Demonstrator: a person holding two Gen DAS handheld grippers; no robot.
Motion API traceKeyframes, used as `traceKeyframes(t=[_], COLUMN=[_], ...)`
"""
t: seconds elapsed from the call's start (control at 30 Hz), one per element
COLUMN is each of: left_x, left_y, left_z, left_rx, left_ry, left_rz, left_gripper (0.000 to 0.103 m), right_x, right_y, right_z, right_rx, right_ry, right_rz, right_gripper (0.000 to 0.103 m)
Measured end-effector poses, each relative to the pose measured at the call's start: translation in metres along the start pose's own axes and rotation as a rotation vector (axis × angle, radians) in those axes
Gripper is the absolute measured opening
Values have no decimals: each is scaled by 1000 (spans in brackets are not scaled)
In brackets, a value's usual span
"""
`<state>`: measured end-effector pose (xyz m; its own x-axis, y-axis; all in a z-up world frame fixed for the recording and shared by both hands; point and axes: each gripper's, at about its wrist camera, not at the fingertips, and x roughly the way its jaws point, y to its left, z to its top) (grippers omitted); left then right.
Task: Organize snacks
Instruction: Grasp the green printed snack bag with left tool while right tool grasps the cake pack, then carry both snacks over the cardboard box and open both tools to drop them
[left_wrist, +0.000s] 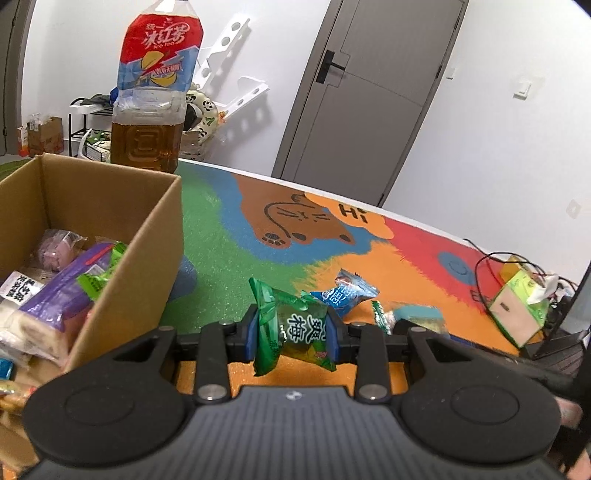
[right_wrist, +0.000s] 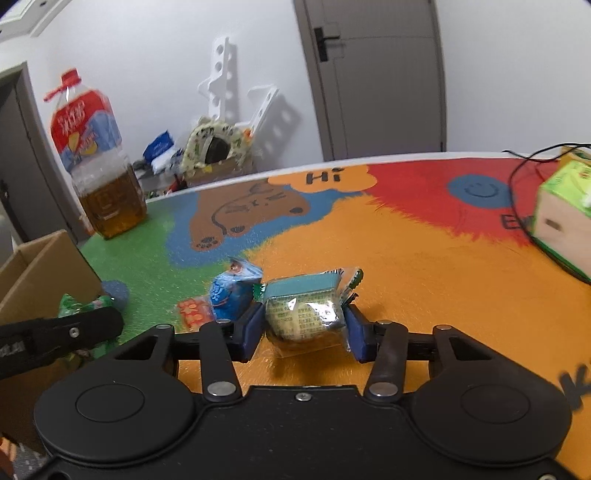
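Note:
My left gripper (left_wrist: 295, 332) is shut on a green plum-candy packet (left_wrist: 291, 321), held above the colourful table mat just right of the cardboard box (left_wrist: 155, 236). The box holds several wrapped snacks, among them a purple bread bag (left_wrist: 62, 295). In the right wrist view my right gripper (right_wrist: 304, 328) grips a teal and silver snack packet (right_wrist: 303, 314), its blue pads (right_wrist: 253, 326) against both sides, low over the orange part of the mat. A blue candy packet (right_wrist: 229, 291) and a small orange-red packet (right_wrist: 192, 312) lie just left of it. The blue candy packet (left_wrist: 343, 295) also shows in the left wrist view.
A large iced-tea bottle (left_wrist: 147, 136) stands behind the box at the table's far edge. A green tissue box (right_wrist: 561, 221) with a black cable (right_wrist: 517, 192) beside it sits at the right. Beyond the table are a grey door and clutter along the wall.

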<state>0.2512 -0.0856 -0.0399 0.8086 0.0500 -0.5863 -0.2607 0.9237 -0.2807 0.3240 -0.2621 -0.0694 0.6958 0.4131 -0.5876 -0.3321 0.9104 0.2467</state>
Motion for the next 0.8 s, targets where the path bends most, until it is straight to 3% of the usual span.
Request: traceKeyframes(t=[0.4,0.8], left_x=[-52,-94], left_y=[24,69], left_z=[12,12], left_rx=[-27,-76], left_ry=[-78,-135], left_rz=[-55,-22], left_gripper=[34,34], right_x=[-59,-84], right_y=[32,80], right_z=[-6,-13], right_rx=[49,29], right_ry=[-119,-155], right_rz=[30,85], right_gripper=[47,47])
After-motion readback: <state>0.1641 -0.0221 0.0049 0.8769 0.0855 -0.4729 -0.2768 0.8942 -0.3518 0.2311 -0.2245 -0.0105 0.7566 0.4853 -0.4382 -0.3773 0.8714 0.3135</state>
